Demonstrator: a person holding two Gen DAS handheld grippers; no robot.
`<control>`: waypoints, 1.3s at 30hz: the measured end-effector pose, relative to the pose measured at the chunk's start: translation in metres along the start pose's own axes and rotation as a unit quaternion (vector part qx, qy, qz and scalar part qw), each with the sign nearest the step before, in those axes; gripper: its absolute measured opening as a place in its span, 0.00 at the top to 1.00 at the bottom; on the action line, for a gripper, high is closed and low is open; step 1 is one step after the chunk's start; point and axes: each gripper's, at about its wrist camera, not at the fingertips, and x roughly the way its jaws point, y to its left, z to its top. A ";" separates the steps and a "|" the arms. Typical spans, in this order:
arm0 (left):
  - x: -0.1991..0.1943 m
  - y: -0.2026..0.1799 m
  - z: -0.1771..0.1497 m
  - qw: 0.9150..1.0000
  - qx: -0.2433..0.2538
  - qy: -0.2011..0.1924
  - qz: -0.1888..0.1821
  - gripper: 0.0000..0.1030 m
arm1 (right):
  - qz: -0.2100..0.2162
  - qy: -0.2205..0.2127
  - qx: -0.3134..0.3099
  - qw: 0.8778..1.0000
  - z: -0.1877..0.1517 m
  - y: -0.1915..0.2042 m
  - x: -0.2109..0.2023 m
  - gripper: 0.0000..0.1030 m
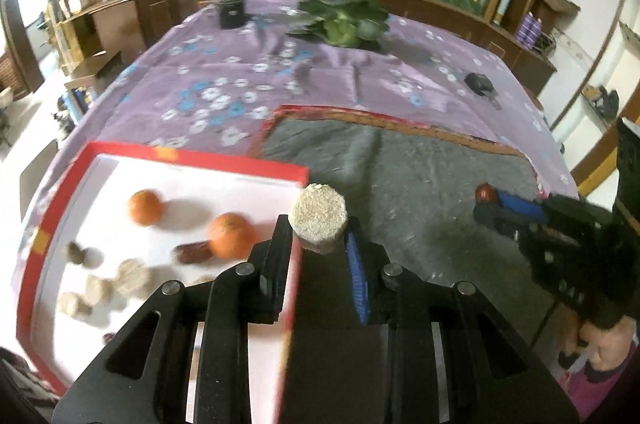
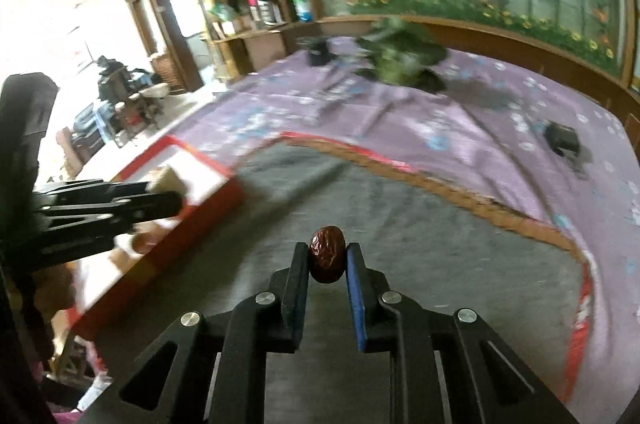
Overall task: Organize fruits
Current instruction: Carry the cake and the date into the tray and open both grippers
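Here the right claw [image 2: 327, 256] clamps an upright red date [image 2: 327, 258]; the left claw [image 1: 318, 236] clamps a puffed-grain cake [image 1: 318, 214].

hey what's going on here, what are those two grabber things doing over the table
A person is sorting snacks and fruit with a handheld gripper in each hand. The left gripper is shut on a round beige puffed cake, held at the edge of the red-rimmed white tray. The tray already holds two oranges, a red date and more beige cakes. The right gripper is shut on a dark red date above the grey mat.
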 end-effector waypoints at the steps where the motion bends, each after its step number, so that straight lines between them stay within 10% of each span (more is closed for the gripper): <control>1: -0.006 0.007 -0.002 1.000 -0.005 -0.004 0.004 0.75 | 0.006 0.001 -0.007 1.000 0.000 0.009 0.001 0.83; 18: -0.047 0.125 -0.050 0.992 -0.101 -0.009 0.077 0.75 | 0.083 0.034 -0.085 0.992 0.015 0.135 0.051 0.83; 39: -0.019 0.121 -0.058 0.994 -0.087 0.022 0.061 0.75 | 0.083 0.076 -0.098 0.989 0.037 0.159 0.120 0.83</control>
